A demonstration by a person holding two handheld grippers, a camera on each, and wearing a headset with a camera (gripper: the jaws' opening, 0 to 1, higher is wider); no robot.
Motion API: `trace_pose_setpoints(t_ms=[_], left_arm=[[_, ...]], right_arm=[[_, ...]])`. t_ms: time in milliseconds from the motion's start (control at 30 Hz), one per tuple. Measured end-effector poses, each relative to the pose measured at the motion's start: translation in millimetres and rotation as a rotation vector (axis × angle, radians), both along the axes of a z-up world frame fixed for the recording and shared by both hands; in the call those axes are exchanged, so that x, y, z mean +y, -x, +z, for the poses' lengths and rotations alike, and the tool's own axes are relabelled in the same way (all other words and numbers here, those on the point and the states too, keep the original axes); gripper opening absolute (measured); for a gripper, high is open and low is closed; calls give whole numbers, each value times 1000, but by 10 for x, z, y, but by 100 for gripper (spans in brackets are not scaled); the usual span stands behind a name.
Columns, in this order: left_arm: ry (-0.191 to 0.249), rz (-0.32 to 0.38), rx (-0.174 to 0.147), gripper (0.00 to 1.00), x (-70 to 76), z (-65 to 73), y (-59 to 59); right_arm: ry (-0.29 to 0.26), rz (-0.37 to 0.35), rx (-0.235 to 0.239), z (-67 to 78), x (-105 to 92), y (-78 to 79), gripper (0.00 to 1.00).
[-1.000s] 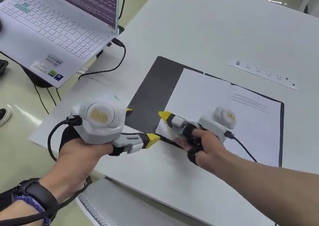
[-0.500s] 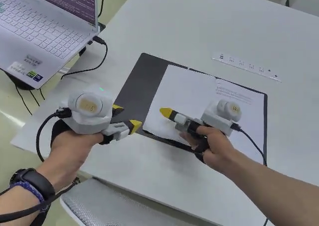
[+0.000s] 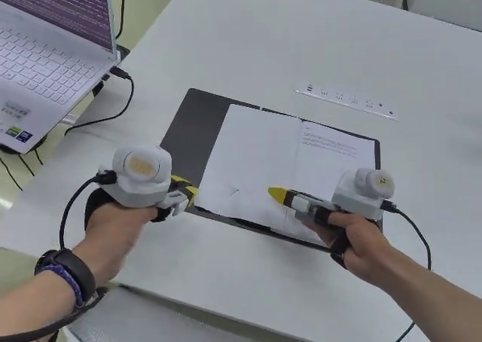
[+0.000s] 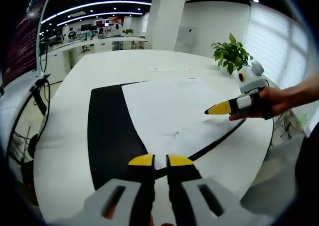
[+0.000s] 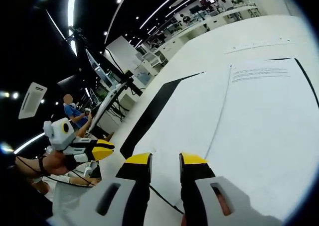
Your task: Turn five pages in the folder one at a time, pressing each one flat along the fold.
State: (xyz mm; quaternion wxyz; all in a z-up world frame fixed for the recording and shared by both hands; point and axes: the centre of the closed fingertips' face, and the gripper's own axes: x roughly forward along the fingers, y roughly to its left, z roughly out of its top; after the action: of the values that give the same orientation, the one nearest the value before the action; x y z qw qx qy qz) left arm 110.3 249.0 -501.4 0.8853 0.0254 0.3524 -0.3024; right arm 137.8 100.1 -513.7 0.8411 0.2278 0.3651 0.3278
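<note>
Nearest, left hand [image 3: 113,233] with a dark wristband [image 3: 66,270] holds the left claw [image 3: 186,193]; yellow tips sit at the folder's near left edge, right where black cover meets white sheet in the left gripper view; jaws drawn almost together, only a sliver between them, nothing in it. Right hand [image 3: 365,244] holds the right claw [image 3: 277,194], pointing left across the near part of the pages, tip just beside the fold; jaws close together, slim gap, empty; can't tell if the tip touches paper. Folder [image 3: 192,127] lies open flat on the white surface [image 3: 301,41], near its front edge; black inside cover bare on the left, blank white page [image 3: 248,161] next, then a page with a few printed lines at its top [image 3: 335,150] on the right; fold [image 3: 294,169] runs between the two. Beyond the folder, a long white strip with small markings [image 3: 346,101] lies flat. Far left, open laptop [image 3: 38,63] on a separate desk, black cable [image 3: 113,112] trailing from it. Potted plant [image 4: 232,52] off past the surface's far side.
</note>
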Motion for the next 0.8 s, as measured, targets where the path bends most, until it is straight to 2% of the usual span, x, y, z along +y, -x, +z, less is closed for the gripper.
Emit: trace_pose_setpoints(t_ms=[33,100,200,233,267,300,367,433,500,600,633,667,700,733,800], left_arm=[[-19,-28,19,6,-50,-66,21],[-29,-44,8,7,-121,-96,-12],[-39,-31,4,1,-140,-169,-63],[-33,-19,21,0,-134,-254,-109],[-26,-14,25,0,-142,-289,-135],[-37,-18,18,0,-174,-301,-153],[-92,-47,-18,0,-188,-308,-197],[-76,-29,-12,0,-234,-351,-226],[-44,2,10,0,-260,-401,-247],[-54,31,24,0,-239,-512,-269],[-86,32,32,0,-210,-567,-261],[-150,17,34,0,-154,-632,-247],[-102,58,-19,0,-233,-516,-283],[-107,43,-1,0,-250,-512,-235],[-142,34,-6,0,-206,-592,-287]], right_arm=[[3,-9,2,-11,-37,-1,20],[3,-24,6,-17,-95,11,20],[-1,-37,6,-13,-154,57,18],[1,-39,6,-20,-174,77,17],[2,-38,4,-22,-187,91,15],[12,-38,-4,-27,-208,112,12],[21,-32,-5,-36,-221,154,9],[26,-16,1,-53,-212,189,8],[41,-8,1,-81,-219,205,8],[48,-6,6,-107,-217,206,7],[54,-5,6,-116,-218,203,6],[62,-5,6,-132,-224,200,6],[63,-5,7,-138,-223,196,5],[63,-4,9,-139,-218,188,5],[71,-4,6,-148,-216,140,5]])
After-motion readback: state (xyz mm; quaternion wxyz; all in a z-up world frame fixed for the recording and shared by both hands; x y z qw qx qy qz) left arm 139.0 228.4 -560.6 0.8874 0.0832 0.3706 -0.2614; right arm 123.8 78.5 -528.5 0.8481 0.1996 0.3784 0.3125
